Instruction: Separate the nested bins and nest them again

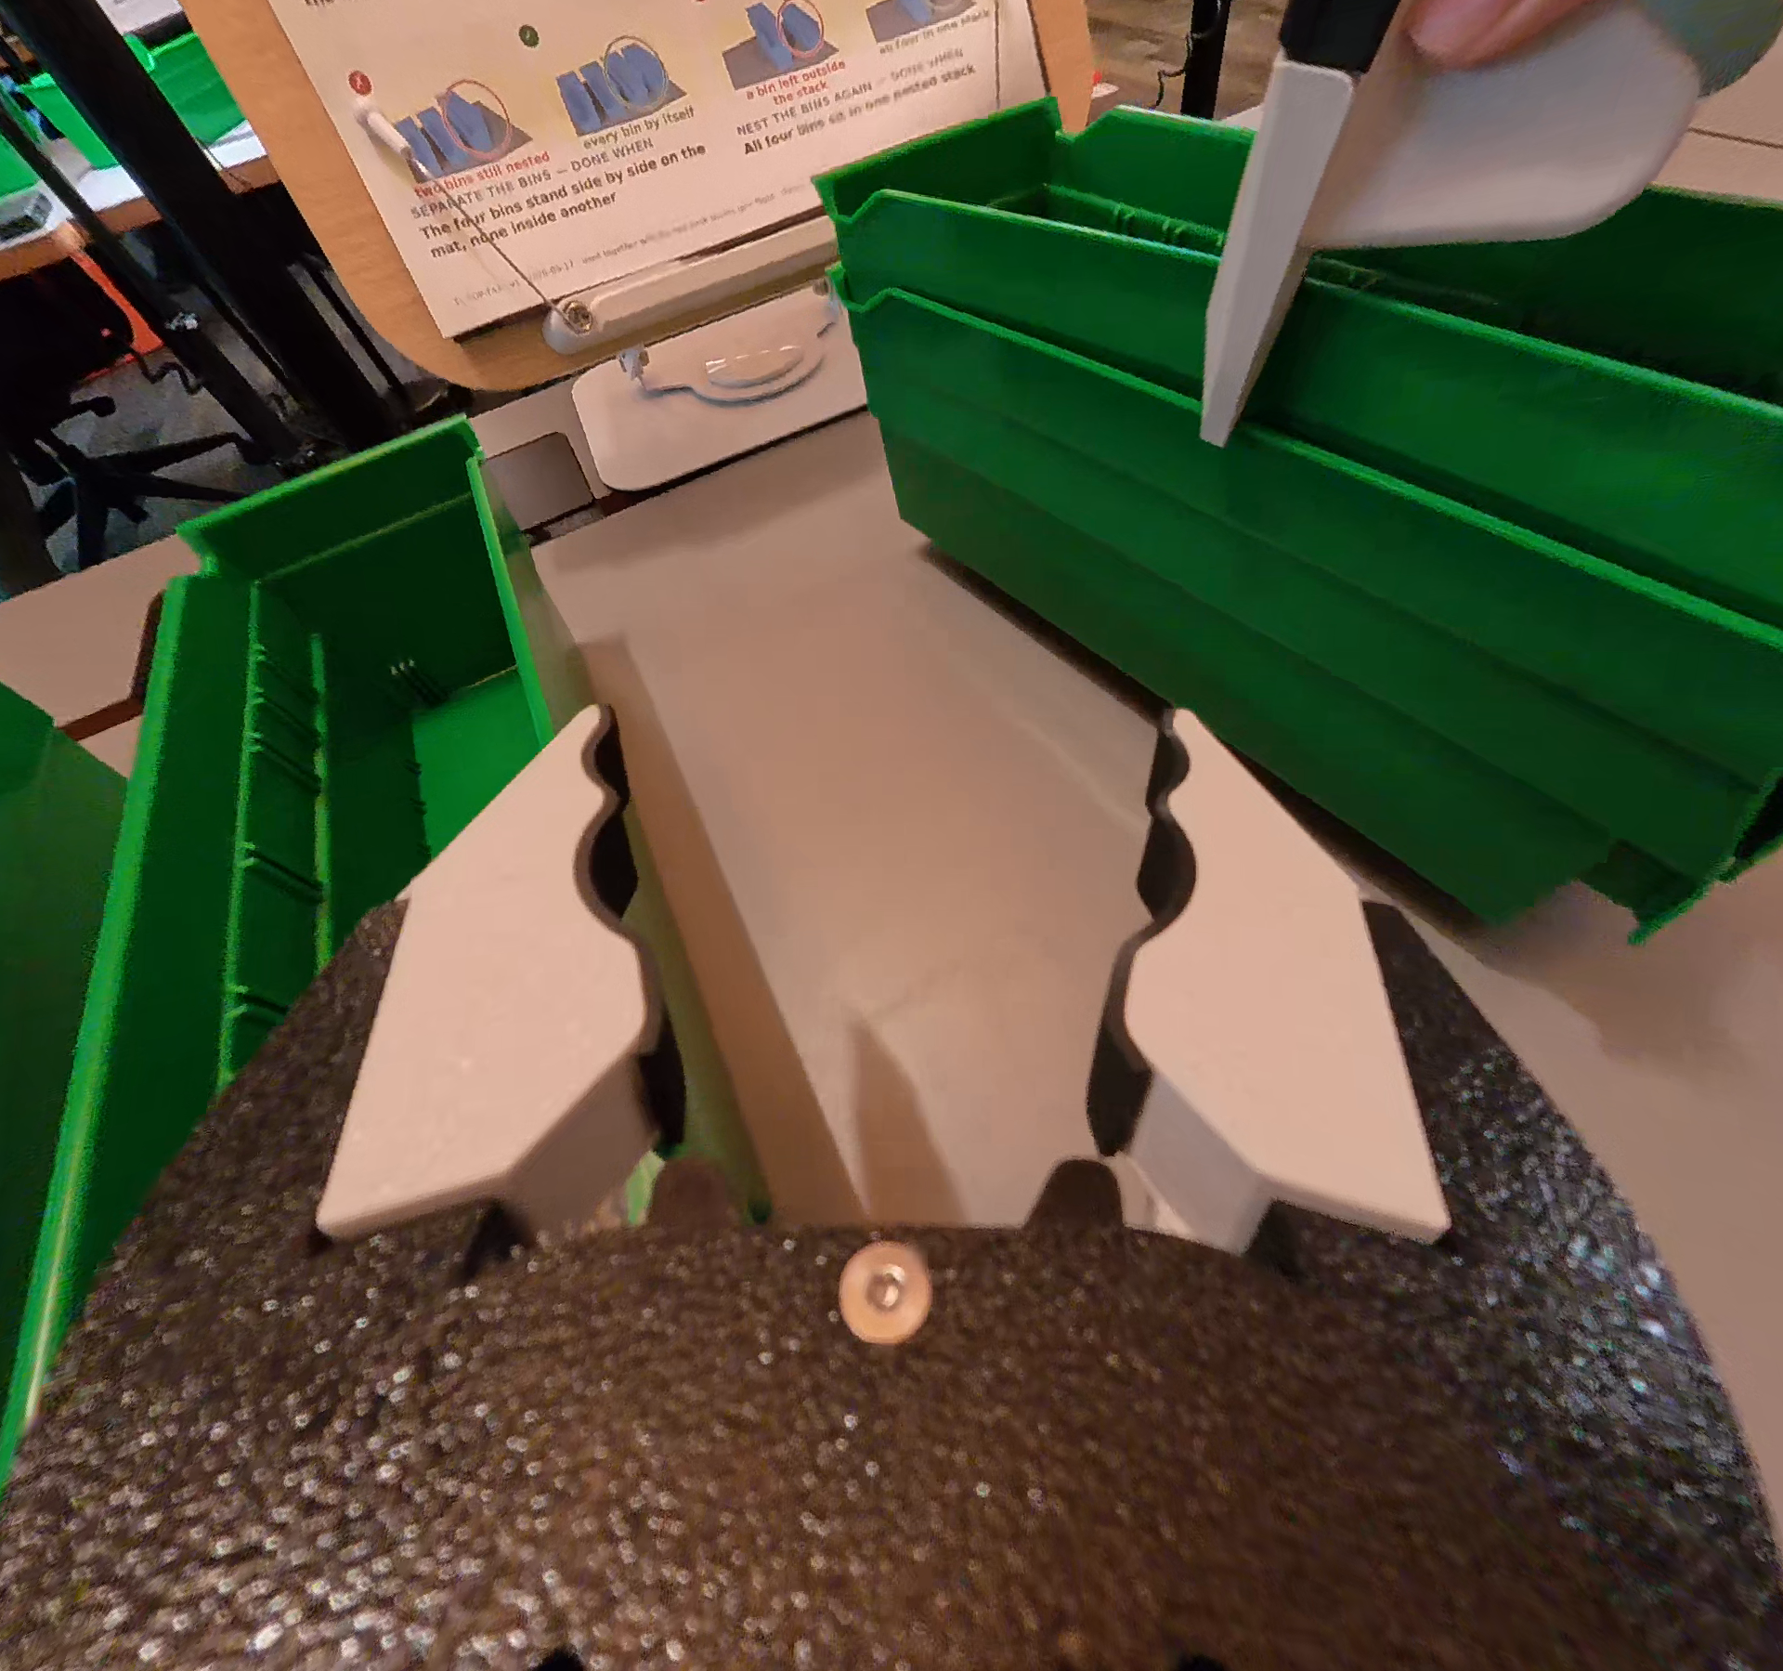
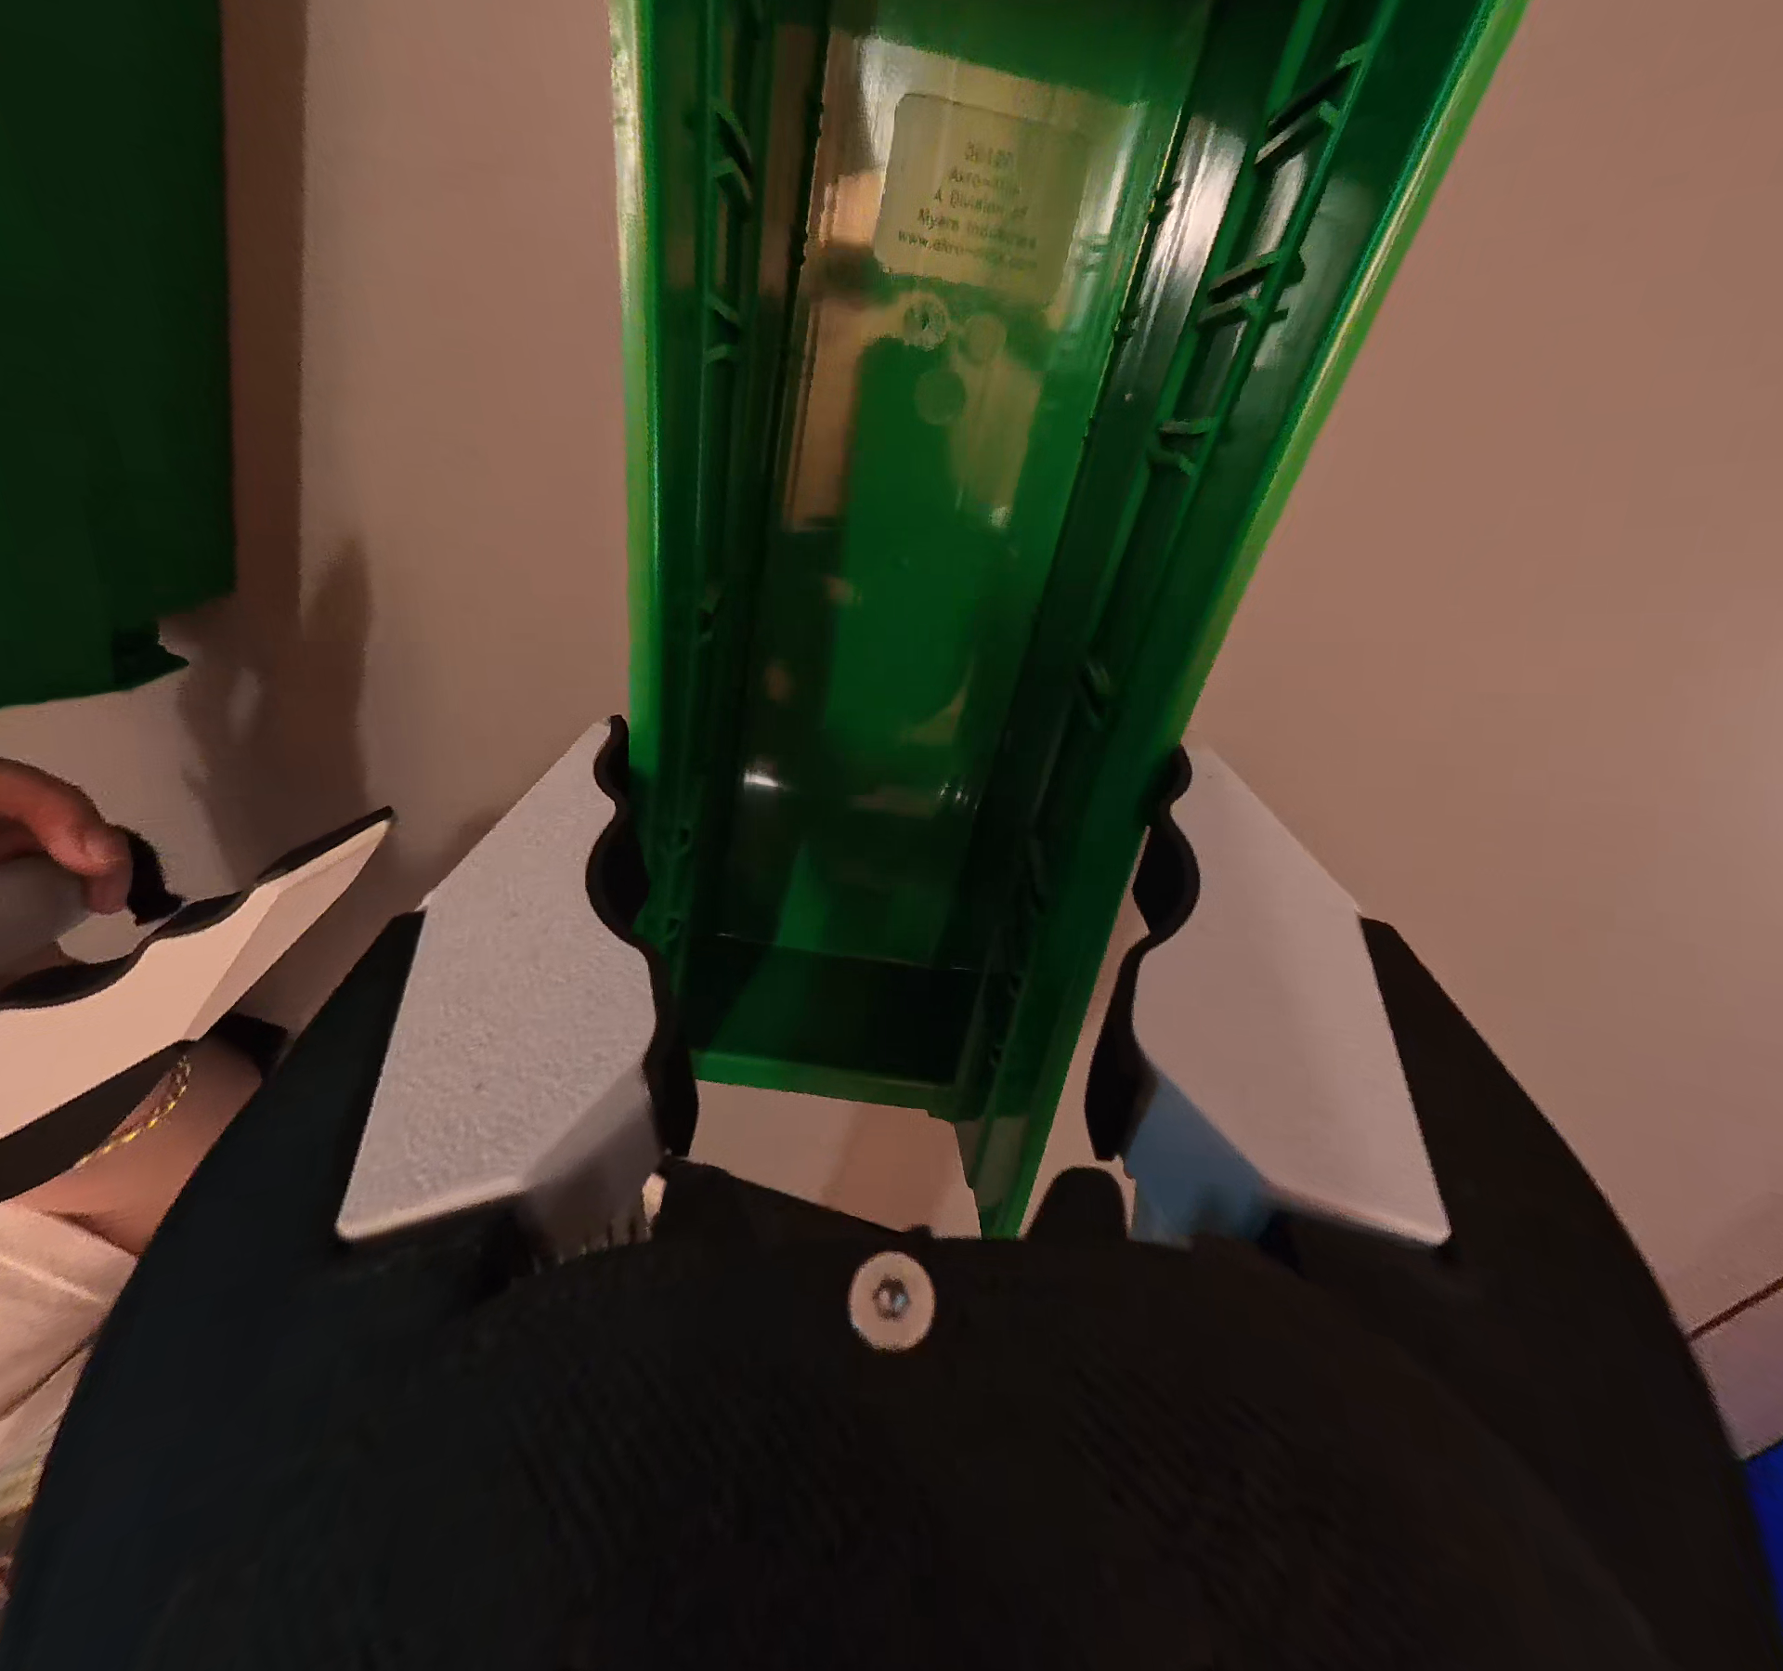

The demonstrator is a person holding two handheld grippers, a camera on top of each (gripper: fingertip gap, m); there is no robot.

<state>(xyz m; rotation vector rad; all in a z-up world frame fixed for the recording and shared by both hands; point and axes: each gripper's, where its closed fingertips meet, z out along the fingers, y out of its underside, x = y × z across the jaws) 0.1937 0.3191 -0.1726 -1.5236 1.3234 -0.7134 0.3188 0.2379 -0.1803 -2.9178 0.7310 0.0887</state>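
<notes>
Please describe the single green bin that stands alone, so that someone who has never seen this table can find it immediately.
Start at the cardboard instruction board standing at the table's far edge. Below it and to the left lies one open green bin, beside the left gripper. Unlike the nested stack on the right, it holds no other bin inside.

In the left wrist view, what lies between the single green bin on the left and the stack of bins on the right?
Only bare grey table, seen in the left wrist view.
</notes>
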